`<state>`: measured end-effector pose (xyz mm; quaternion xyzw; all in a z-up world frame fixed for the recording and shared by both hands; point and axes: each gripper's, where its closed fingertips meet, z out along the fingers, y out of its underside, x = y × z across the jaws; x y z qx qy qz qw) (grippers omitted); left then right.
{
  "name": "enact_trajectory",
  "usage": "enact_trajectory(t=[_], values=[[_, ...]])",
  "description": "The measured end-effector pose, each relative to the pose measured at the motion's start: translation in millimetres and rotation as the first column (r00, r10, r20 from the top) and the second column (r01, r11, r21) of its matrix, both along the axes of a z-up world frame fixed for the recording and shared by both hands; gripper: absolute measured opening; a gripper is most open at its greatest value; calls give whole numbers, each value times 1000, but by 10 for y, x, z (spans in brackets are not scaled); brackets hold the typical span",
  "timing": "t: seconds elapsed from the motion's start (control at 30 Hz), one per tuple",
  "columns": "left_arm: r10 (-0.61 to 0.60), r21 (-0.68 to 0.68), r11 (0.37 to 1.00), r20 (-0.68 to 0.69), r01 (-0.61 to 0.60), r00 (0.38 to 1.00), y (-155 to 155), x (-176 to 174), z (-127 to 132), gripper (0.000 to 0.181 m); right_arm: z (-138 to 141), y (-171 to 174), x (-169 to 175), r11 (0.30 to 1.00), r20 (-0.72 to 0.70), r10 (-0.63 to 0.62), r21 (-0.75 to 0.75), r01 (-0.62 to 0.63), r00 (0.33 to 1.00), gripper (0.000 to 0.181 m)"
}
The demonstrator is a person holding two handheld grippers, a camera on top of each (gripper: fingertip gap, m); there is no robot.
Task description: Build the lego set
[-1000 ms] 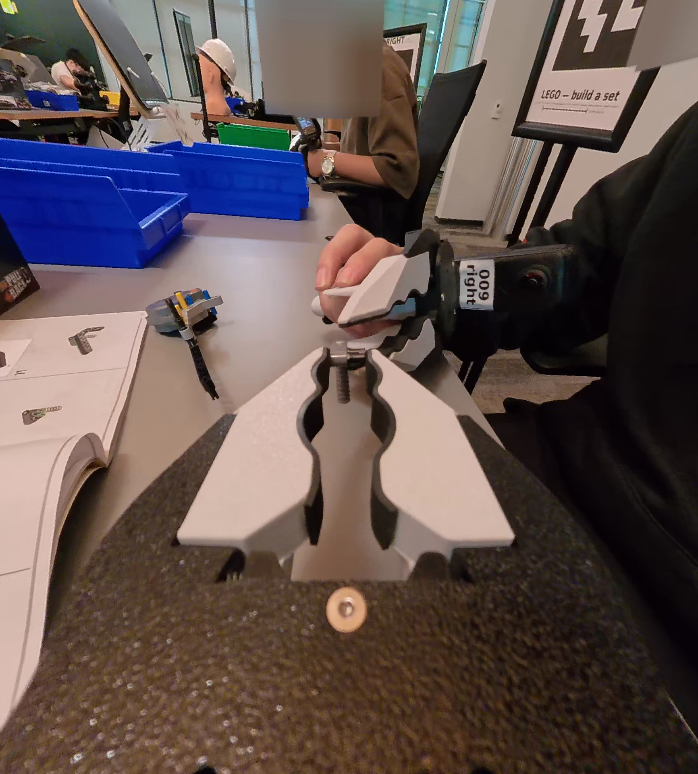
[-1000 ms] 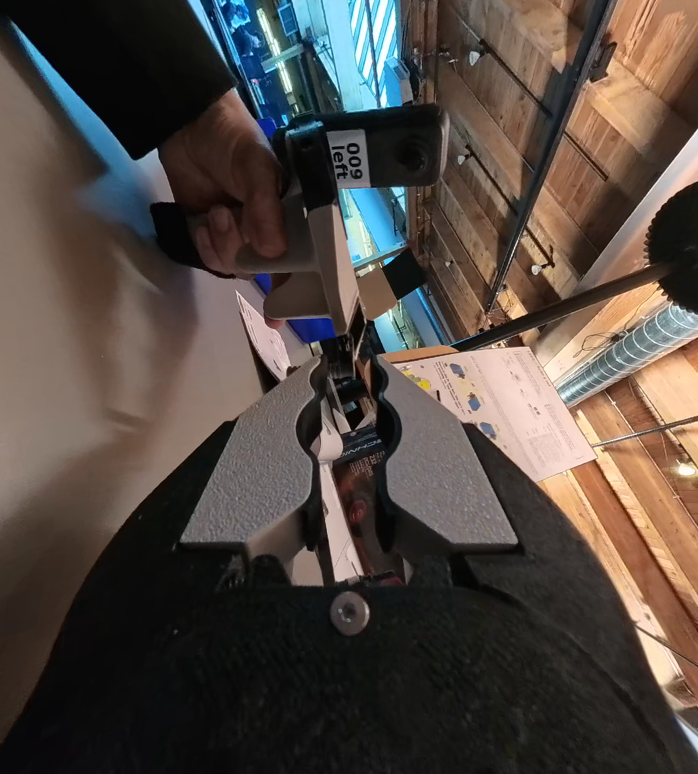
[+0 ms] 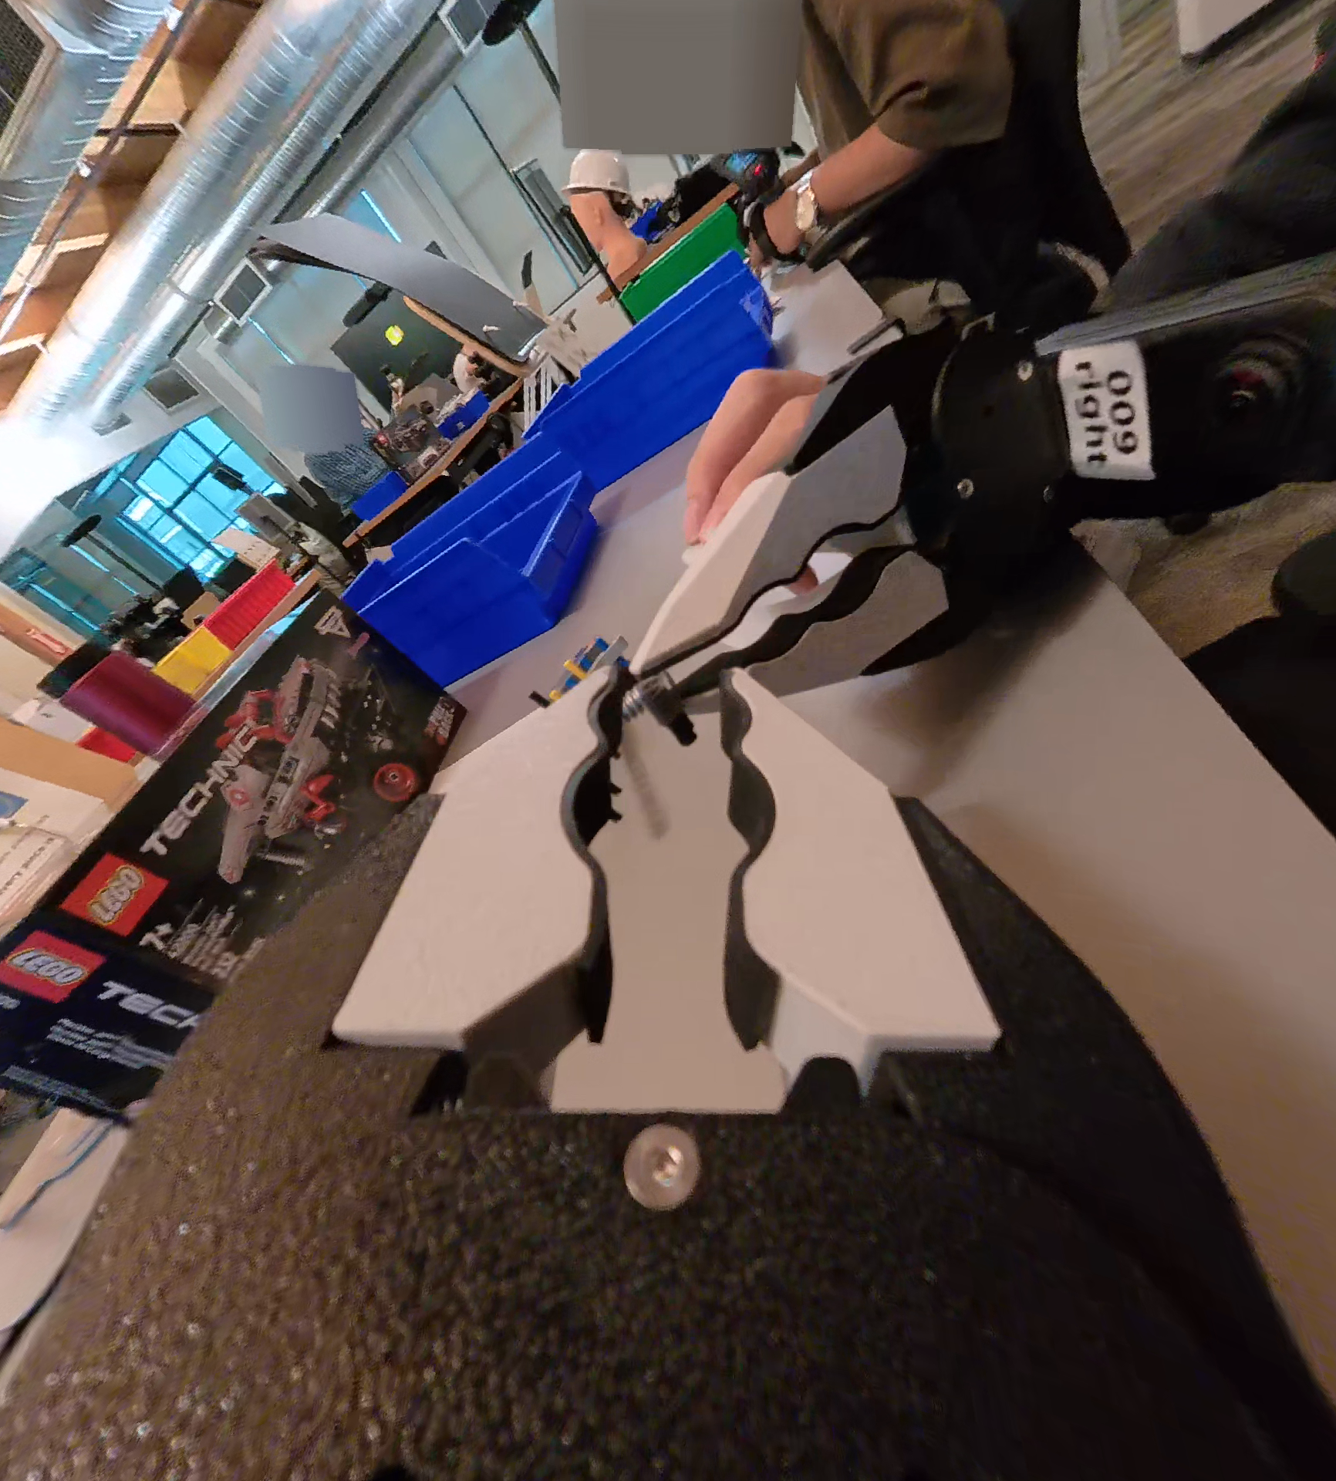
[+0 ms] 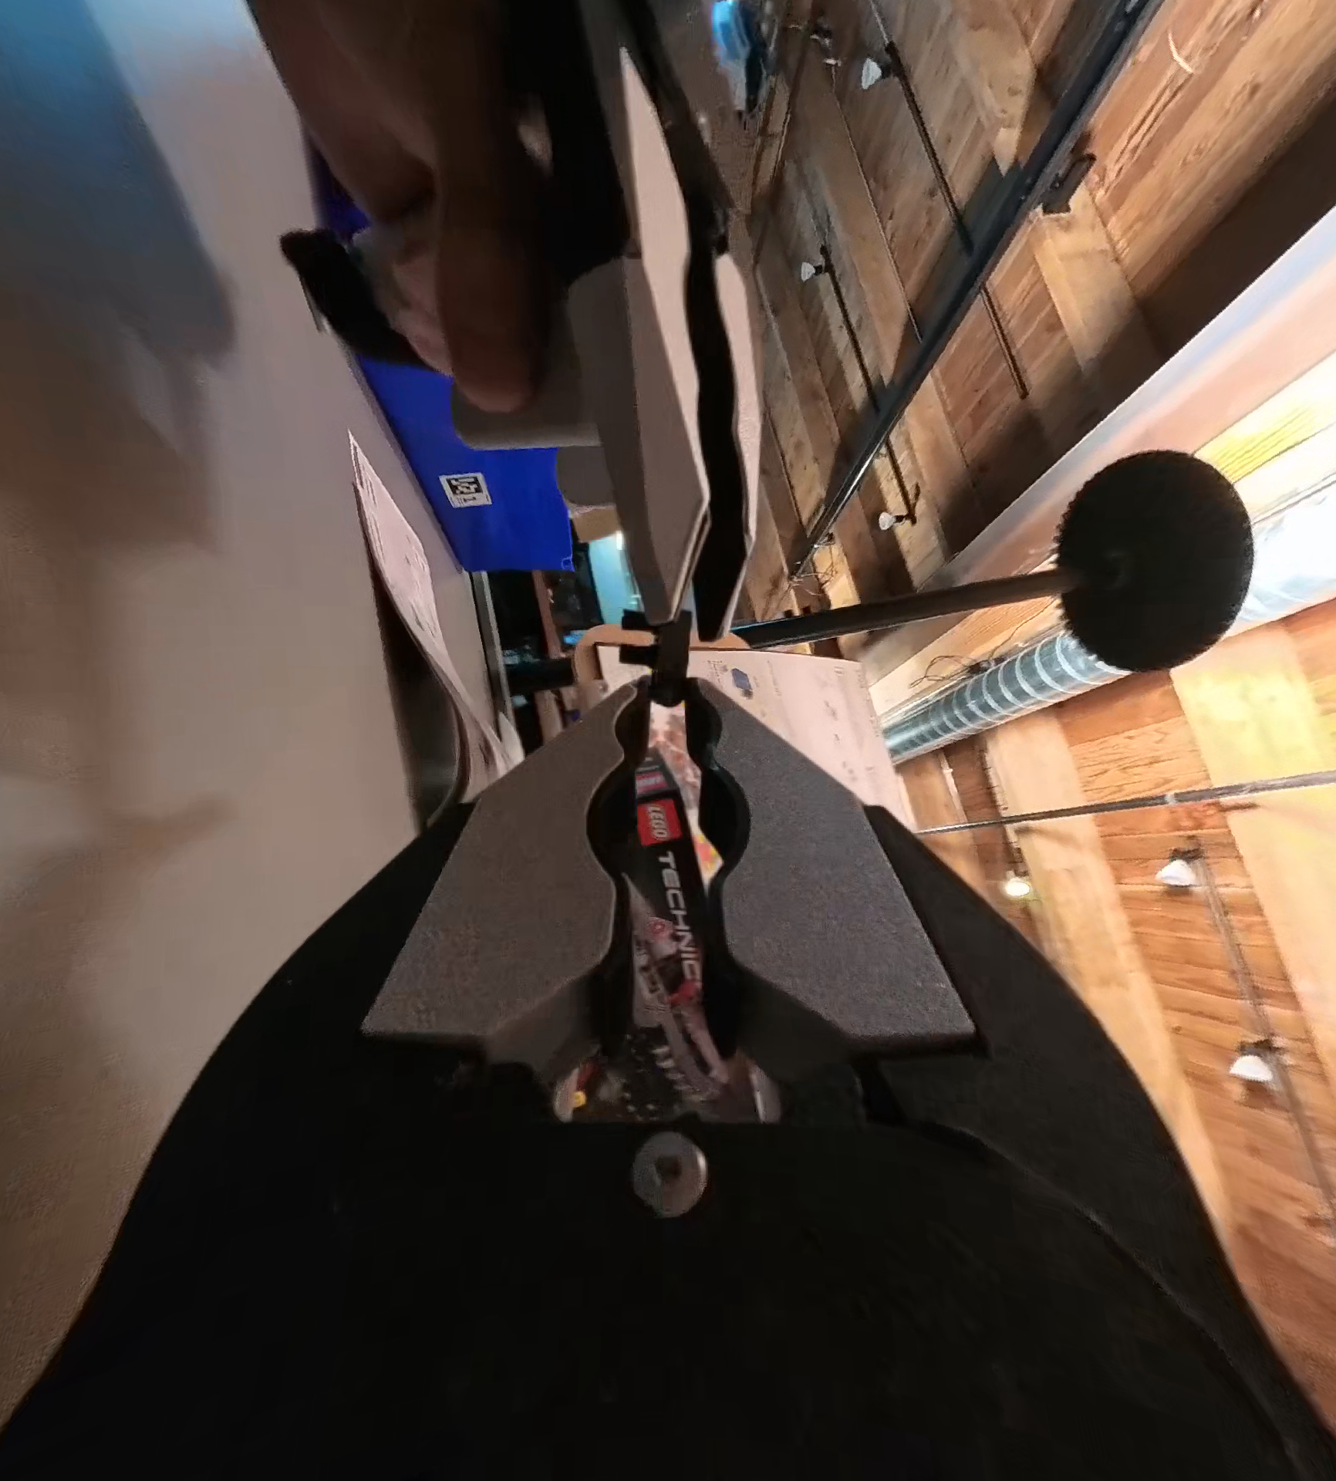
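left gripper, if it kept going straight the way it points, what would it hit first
The small spring piece at the tips of the left gripper, then right behind it the tips of the right gripper, which meet it there nose to nose. Depth between them is hard to judge.

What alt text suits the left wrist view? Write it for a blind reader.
Two grey tools meet tip to tip over a grey table: the left tool in the foreground, the right tool reaching in from the right, a small spring piece between their tips. A set box and blue bins stand behind at left.
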<state>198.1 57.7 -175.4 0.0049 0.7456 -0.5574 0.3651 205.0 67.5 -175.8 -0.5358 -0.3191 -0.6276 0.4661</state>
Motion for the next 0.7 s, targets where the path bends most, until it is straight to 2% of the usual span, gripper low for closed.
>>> enact_trajectory(t=[0.07,0.1,0.2,0.23,0.43,0.47,0.5,0.6,0.63,0.7], values=[[30,46,998,44,-32,999,13,10,-16,26,-25,19,-26,1000,48,-9,-24,10,999,113],[43,71,996,68,-48,997,24,14,-25,26,-32,24,-36,999,62,-9,-31,11,998,108],[72,142,986,146,-93,987,64,2,-32,32,-35,24,-29,999,68,-13,-33,16,998,106],[82,175,978,174,-113,981,86,3,-49,33,-37,24,-30,999,65,-11,-33,13,998,57],[107,380,902,265,-206,958,191,15,-255,30,-82,51,-44,999,46,7,-50,-5,999,62],[108,390,895,278,-215,954,188,15,-265,30,-85,53,-45,999,32,13,-48,-11,999,76],[109,395,891,290,-223,951,181,15,-268,29,-91,56,-55,999,8,28,-46,-28,1000,4],[113,394,887,317,-239,942,146,18,-259,28,-113,64,-78,996,-72,75,-38,-78,995,103],[111,390,890,320,-238,941,131,14,-252,26,-128,68,-84,995,-105,92,-40,-96,990,3],[105,374,900,310,-223,945,98,2,-232,24,-124,67,-114,989,-178,136,-25,-143,975,4]])
